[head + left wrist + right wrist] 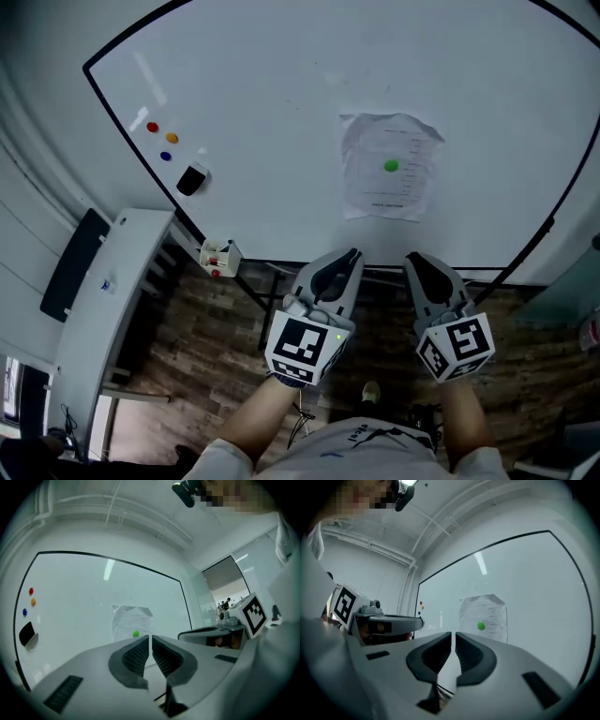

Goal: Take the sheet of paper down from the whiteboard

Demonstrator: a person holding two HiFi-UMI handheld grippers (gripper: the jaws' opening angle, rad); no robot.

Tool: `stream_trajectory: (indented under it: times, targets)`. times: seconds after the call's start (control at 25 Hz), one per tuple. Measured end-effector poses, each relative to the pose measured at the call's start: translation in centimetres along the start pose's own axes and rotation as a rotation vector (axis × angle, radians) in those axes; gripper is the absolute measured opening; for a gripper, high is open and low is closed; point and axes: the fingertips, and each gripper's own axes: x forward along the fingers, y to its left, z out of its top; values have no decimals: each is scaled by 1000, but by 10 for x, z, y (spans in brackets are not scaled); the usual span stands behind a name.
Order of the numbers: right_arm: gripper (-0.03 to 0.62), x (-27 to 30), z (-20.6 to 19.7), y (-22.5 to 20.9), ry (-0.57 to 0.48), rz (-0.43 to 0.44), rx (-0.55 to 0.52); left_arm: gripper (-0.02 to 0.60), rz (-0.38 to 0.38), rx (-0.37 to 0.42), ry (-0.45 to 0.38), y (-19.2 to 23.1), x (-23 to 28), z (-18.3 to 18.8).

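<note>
The left tool (349,255) and the right tool (414,259) are each pressed together with nothing between the jaws, as each tool's own view shows; both point level at the whiteboard (281,103), side by side and apart from it.

In the head view the sheet of paper (375,192) hangs on the board at about twelve o'clock from the gap between the two tools, pinned flat by one green magnet (391,165) near its middle; its long axis runs twelve to six, and its edges look crumpled. Neither tool touches it; the right tool is, I judge, slightly the nearer, since the sheet sits a little toward that side.

Counted: one sheet, one green magnet on it, two tools. Off at ten o'clock sit a red magnet (153,127), an orange magnet (172,138) and a blue magnet (166,156), perhaps with a fourth speck too small to tell, and one black eraser (190,179).
</note>
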Motion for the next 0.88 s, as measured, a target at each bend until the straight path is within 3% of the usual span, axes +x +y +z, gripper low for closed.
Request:
stream_trajectory:
  times: [0.2,0.4,0.68,0.88]
  targets:
    - [32,42,2,-30,-14,38,-78,15,59,135,-40,32,51,32]
    - [63,74,-7,-47,-6,57,-84,19,108,319,-60,62,87,68]
    - [81,112,-8,-66,-11,-6,-137,108,94,525,-90,94,128,102]
    - [86,131,-9,-71,-14,-55,-159,145,34,574,-78,117,156,108]
